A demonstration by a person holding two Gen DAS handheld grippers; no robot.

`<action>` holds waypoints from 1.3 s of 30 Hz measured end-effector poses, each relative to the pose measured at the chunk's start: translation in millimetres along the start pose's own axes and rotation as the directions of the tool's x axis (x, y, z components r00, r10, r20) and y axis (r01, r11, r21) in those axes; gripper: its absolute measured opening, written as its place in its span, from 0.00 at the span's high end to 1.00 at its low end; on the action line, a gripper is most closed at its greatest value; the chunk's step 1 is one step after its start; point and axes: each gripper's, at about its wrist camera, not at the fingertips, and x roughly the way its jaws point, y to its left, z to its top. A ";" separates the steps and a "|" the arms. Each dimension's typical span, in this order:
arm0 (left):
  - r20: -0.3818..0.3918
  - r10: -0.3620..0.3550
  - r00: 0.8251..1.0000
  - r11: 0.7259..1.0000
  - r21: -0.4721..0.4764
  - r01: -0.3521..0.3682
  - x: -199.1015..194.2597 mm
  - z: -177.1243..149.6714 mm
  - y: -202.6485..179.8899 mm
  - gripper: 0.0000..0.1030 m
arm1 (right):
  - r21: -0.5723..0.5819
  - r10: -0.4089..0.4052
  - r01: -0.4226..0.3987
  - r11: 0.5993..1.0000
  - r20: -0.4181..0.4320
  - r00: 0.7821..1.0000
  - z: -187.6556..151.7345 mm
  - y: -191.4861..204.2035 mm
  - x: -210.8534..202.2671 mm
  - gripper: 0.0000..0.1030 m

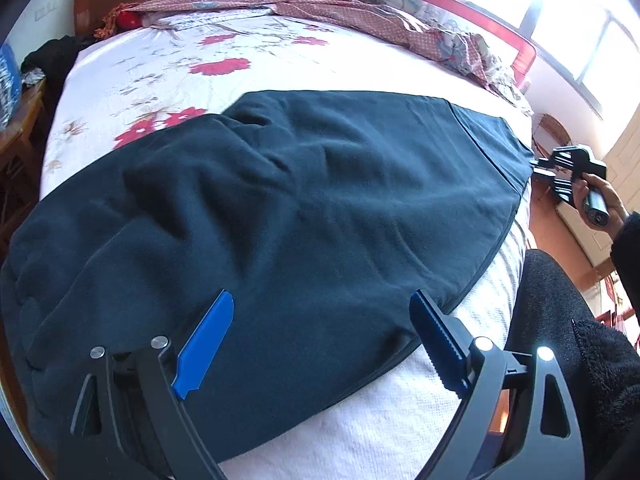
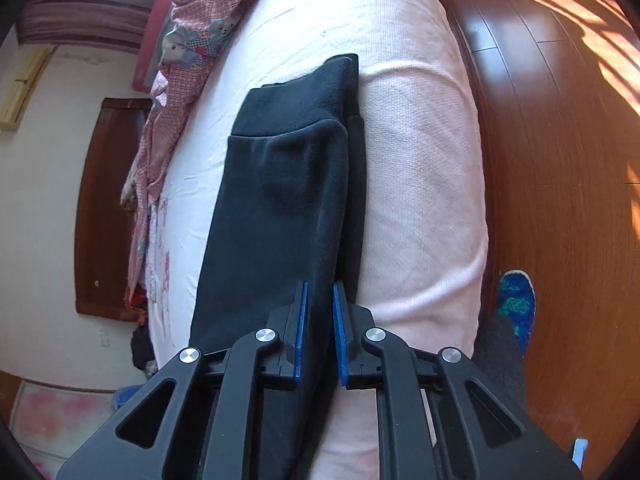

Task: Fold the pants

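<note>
Pants: dark navy fleece pants lie flat along the near edge of the bed with the white red-flowered sheet, legs already laid one over the other, cuff end seen in the right wrist view.
Left gripper: the black left gripper with blue finger pads hovers just above the pants at their near edge, jaws spread wide, holding nothing.
Right gripper: the black right gripper with blue pads sits at the pants' end; its jaws are drawn close with a narrow gap, and dark cloth lies between them, but I cannot tell whether it is truly pinched.
Step in hand: probably taking hold of both ends to fold the pants across their length.
Doing it well: bite both layers at the edge, lift evenly, keep the seam edges aligned, and smooth the wrinkles in the middle first.
Around the pants: a crumpled pink patterned quilt beyond them, well apart; wooden floor beside the bed.
In the way: nothing lies on the pants; the bed's drop-off close by could let cloth slide.
</note>
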 end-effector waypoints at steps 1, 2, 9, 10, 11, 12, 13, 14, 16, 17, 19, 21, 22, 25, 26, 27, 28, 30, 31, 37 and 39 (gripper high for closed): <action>0.018 0.008 1.000 0.999 -0.035 -0.008 -9.8 -2.6 7.2 0.13 | -0.064 0.031 -0.033 0.997 -0.023 0.999 -11.9 18.0 -4.3 0.88; 0.048 -0.003 0.999 0.997 -0.081 0.007 -22.7 -5.4 18.3 0.13 | -0.151 0.050 -0.059 0.987 -0.061 0.997 -25.4 40.5 -3.2 0.88; 0.213 0.096 0.972 0.954 -0.298 -0.029 -70.1 3.4 102.4 0.09 | -0.730 -0.059 -0.306 0.611 -0.428 0.902 -192.6 249.3 105.9 0.88; 0.232 0.099 0.968 0.951 -0.308 -0.024 -70.6 8.4 109.7 0.09 | -0.758 -0.097 -0.362 0.542 -0.484 0.870 -221.4 273.8 130.0 0.88; 0.252 0.098 0.963 0.951 -0.309 -0.016 -69.5 14.4 115.7 0.09 | -0.771 -0.138 -0.415 0.483 -0.535 0.834 -247.4 293.6 153.0 0.86; 0.255 0.104 0.961 0.949 -0.314 -0.019 -66.3 20.4 120.3 0.09 | -0.801 -0.177 -0.431 0.415 -0.536 0.825 -271.1 310.5 172.1 0.70; 0.249 0.104 0.963 0.947 -0.319 -0.019 -61.1 27.3 123.5 0.09 | -0.827 -0.227 -0.447 0.342 -0.534 0.814 -293.7 324.4 190.6 0.55; 0.241 0.087 0.967 0.948 -0.318 -0.006 -53.9 32.4 125.6 0.09 | -0.832 -0.292 -0.485 0.269 -0.550 0.782 -315.9 334.8 208.7 0.53; 0.212 0.112 0.971 0.948 -0.315 -0.040 -39.2 35.7 128.4 0.09 | -0.868 -0.384 -0.477 0.139 -0.492 0.782 -345.5 345.8 233.4 0.53; 0.184 0.120 0.976 0.946 -0.321 -0.056 -29.8 34.6 131.5 0.09 | -0.867 -0.444 -0.488 0.099 -0.477 0.758 -355.2 346.3 244.1 0.53; 0.130 0.122 0.984 0.933 -0.354 -0.069 -14.1 29.8 140.2 0.09 | -0.875 -0.510 -0.481 0.055 -0.439 0.740 -364.3 345.0 261.9 0.53; 0.123 0.113 0.986 0.930 -0.362 -0.062 -6.3 21.9 143.0 0.09 | -0.853 -0.579 -0.516 0.082 -0.462 0.672 -368.2 337.4 279.4 0.53; 0.118 0.123 0.985 0.935 -0.347 -0.076 -5.0 20.3 139.9 0.09 | -0.849 -0.601 -0.524 0.071 -0.456 0.657 -371.3 331.4 283.7 0.53; 0.072 0.179 0.981 0.949 -0.274 -0.153 2.5 15.1 127.0 0.09 | -0.847 -0.577 -0.531 0.036 -0.451 0.681 -378.1 327.2 274.7 0.76; 0.062 0.202 0.977 0.951 -0.249 -0.181 4.5 12.1 122.3 0.09 | -0.862 -0.562 -0.507 -0.015 -0.412 0.717 -381.5 329.0 264.8 0.80; 0.062 0.219 0.974 0.952 -0.232 -0.199 4.5 9.6 119.1 0.09 | -0.873 -0.546 -0.486 -0.049 -0.384 0.745 -382.6 331.0 255.4 0.85; 0.063 0.228 0.972 0.952 -0.222 -0.209 4.0 7.1 117.2 0.09 | -0.884 -0.514 -0.462 -0.062 -0.369 0.774 -379.4 334.2 244.4 0.89; 0.062 0.235 0.970 0.952 -0.218 -0.217 3.2 5.6 116.7 0.09 | -0.907 -0.448 -0.421 -0.024 -0.367 0.815 -365.1 341.2 230.7 0.92; 0.064 0.230 0.971 0.952 -0.223 -0.211 2.0 5.4 117.3 0.10 | -0.911 -0.421 -0.413 -0.002 -0.374 0.826 -359.3 341.4 227.6 0.92; 0.049 0.225 0.973 0.951 -0.230 -0.208 1.4 6.1 120.7 0.10 | -0.913 -0.360 -0.387 0.130 -0.407 0.840 -352.8 322.9 262.0 0.65; 0.036 0.215 0.976 0.947 -0.251 -0.199 -6.7 8.8 121.9 0.10 | -0.894 -0.279 -0.376 0.243 -0.435 0.856 -330.7 324.0 240.4 0.64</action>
